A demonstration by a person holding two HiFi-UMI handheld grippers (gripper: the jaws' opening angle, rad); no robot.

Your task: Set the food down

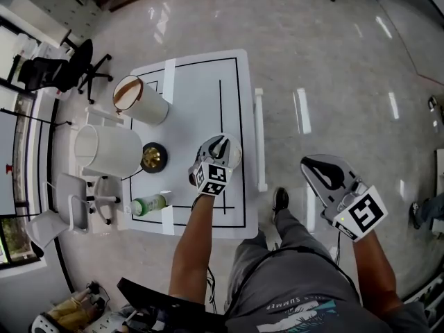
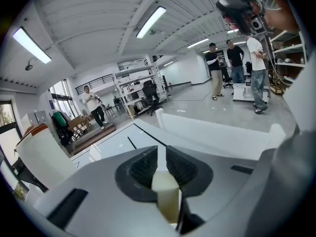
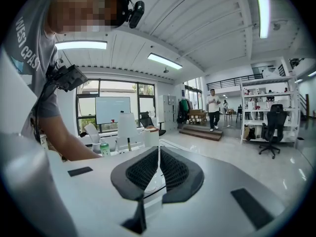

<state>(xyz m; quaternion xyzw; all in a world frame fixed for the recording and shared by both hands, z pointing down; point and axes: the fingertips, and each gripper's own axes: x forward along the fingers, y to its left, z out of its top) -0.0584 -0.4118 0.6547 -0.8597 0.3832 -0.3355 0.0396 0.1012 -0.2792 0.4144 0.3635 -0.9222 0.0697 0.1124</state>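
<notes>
One food piece (image 2: pixel 166 194) in left gripper (image 2: pixel 161 154) — one bottle (image 1: pixel 149 204).

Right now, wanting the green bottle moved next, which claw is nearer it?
Left. The left claw, shut on a pale food piece, hovers over the table right of the green bottle; the right claw is off the table, over the floor.

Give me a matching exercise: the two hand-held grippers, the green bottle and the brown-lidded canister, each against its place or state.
Things:
1. left hand-held gripper
2. right hand-held gripper
3. green bottle
4. brown-lidded canister

Places or states:
A. far left part of the table
B. shut on a pale food piece
C. shut and empty, off the table's right side
D. table's near left corner

Pairs: 1-B, 2-C, 3-D, 4-A
</notes>
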